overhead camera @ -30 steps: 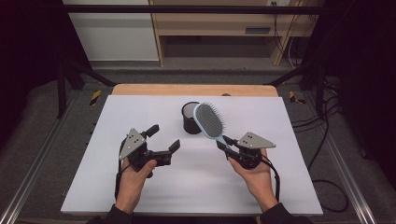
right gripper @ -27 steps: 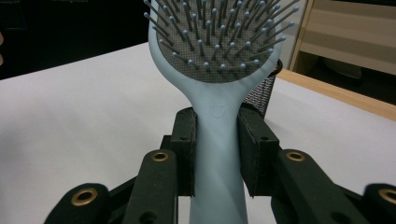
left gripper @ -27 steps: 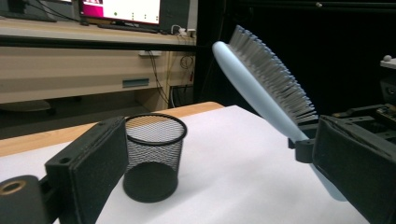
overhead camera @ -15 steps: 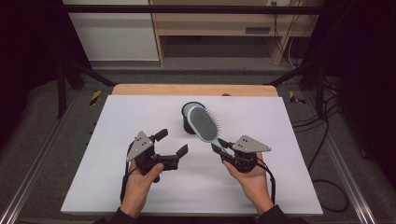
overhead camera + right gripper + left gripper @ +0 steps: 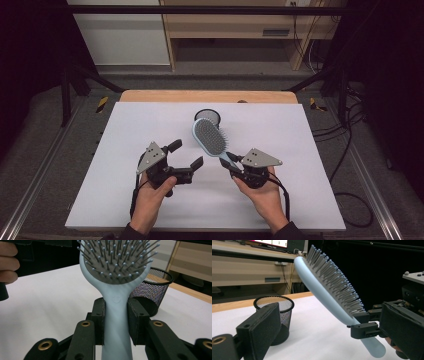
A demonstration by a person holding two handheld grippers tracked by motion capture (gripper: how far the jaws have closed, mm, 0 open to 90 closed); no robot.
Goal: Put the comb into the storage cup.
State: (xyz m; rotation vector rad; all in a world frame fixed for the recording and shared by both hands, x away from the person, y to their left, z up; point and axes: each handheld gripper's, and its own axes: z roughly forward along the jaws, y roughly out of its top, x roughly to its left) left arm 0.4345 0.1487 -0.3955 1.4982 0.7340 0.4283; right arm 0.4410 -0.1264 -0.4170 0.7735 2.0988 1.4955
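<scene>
Right gripper [image 5: 234, 162] clamps the handle of the light-blue paddle hairbrush [image 5: 210, 138], head raised over the white table [image 5: 300, 150] near the black mesh cup [image 5: 207, 117]. Left gripper [image 5: 186, 155] jaws spread, holding nothing, just beside the brush.

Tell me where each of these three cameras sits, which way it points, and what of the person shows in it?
High view: above the person's side, looking forward and down on the white table; both forearms, left gripper and right gripper show.
Left gripper view: rides the left gripper, looking along its open jaws at the hairbrush and mesh cup.
Right gripper view: rides the right gripper, its jaws clamping the brush handle; fingers of the other hand show.
All three share the hairbrush and mesh cup.
</scene>
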